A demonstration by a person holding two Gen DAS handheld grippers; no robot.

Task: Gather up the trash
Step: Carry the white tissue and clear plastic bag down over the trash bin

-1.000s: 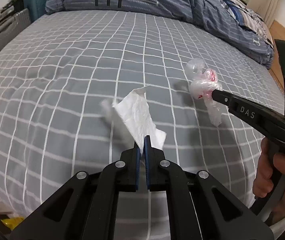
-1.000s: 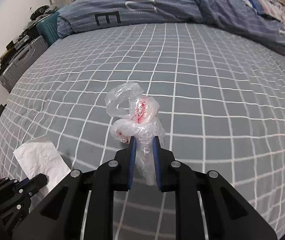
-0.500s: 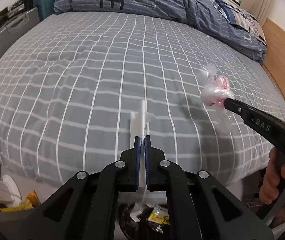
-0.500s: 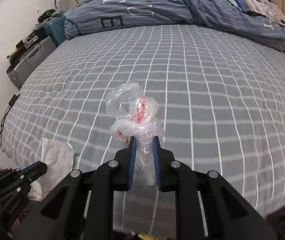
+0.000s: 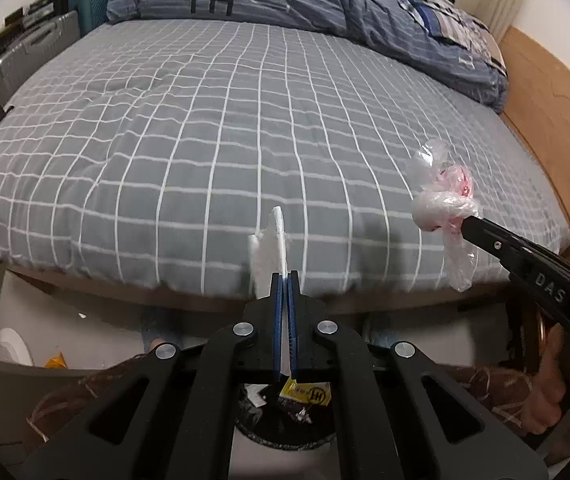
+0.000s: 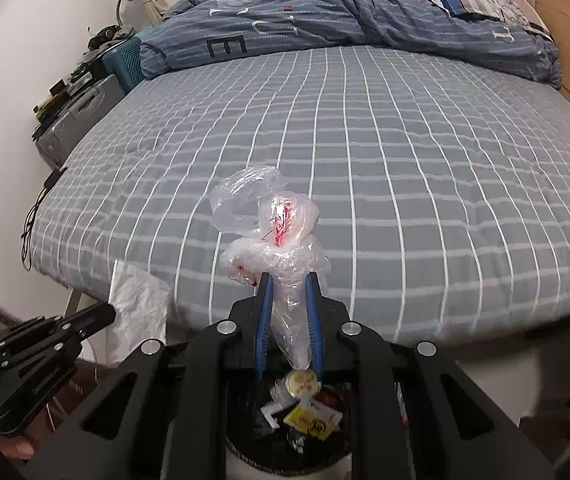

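My left gripper [image 5: 286, 276] is shut on a white tissue [image 5: 272, 252], held edge-on past the foot of the bed. In the right wrist view that tissue [image 6: 137, 308] hangs flat from the left gripper [image 6: 107, 312] at the lower left. My right gripper [image 6: 288, 280] is shut on a knotted clear plastic bag with red print [image 6: 271, 236]; the same bag [image 5: 443, 204] shows at the right of the left wrist view. Below both grippers stands a trash bin lined in black [image 6: 321, 446], [image 5: 285, 436], with wrappers inside.
The bed with its grey checked sheet [image 6: 365, 160] fills the view ahead, a blue duvet [image 6: 325, 12] heaped at its far end. Suitcases [image 6: 77, 120] stand left of the bed, a wooden wall panel [image 5: 545, 104] lies to the right. A person's hand [image 5: 565, 392] grips the right tool.
Both grippers have pulled back off the bed with the tissue and the bag; the bed's front edge and the trash bin have come into view beneath them. The tissue has turned edge-on.
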